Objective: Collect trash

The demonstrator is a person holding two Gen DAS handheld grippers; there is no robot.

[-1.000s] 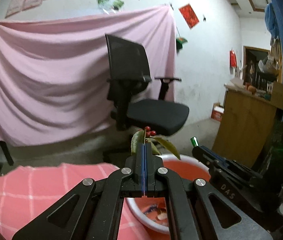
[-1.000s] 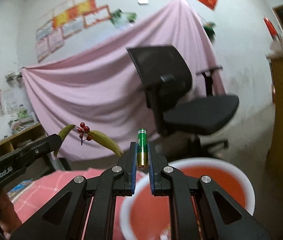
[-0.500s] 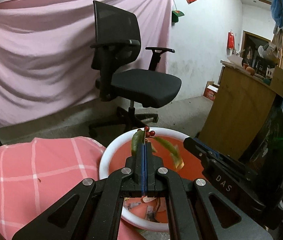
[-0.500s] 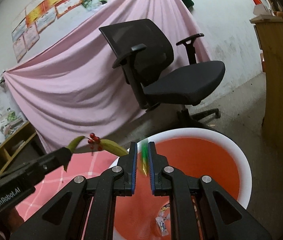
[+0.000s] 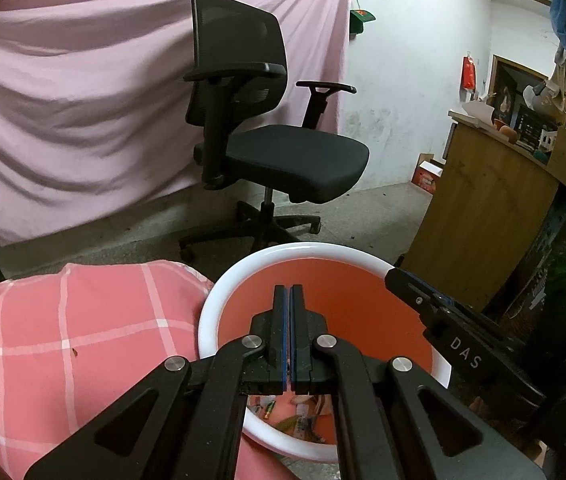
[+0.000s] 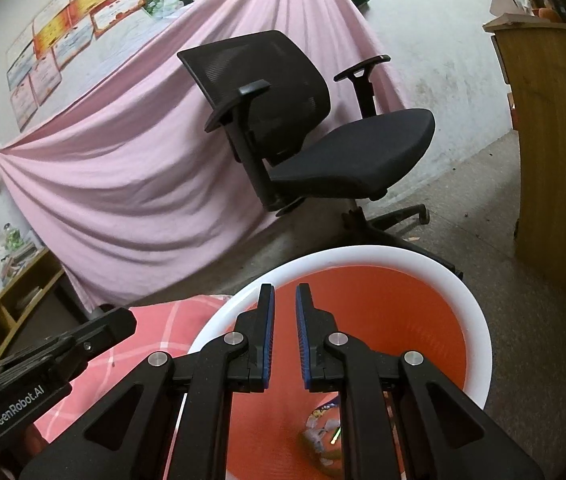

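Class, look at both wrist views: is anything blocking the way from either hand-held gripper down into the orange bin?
Nothing visible. The left hand-held gripper and right hand-held gripper sit above the orange bin's uncovered mouth; trash lies at its bottom.

Left wrist view: looked forward and down along its fingers (image 5: 279,320), close above the bin (image 5: 219,300).
Right wrist view: same, tilted.
Shared: bin (image 6: 479,328), office chair (image 5: 267,136), pink sheet (image 6: 123,160).

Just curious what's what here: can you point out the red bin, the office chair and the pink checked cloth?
red bin (image 5: 367,258), left wrist view, white rim.
office chair (image 6: 363,144), right wrist view, seat cushion.
pink checked cloth (image 5: 83,320), left wrist view, top surface.
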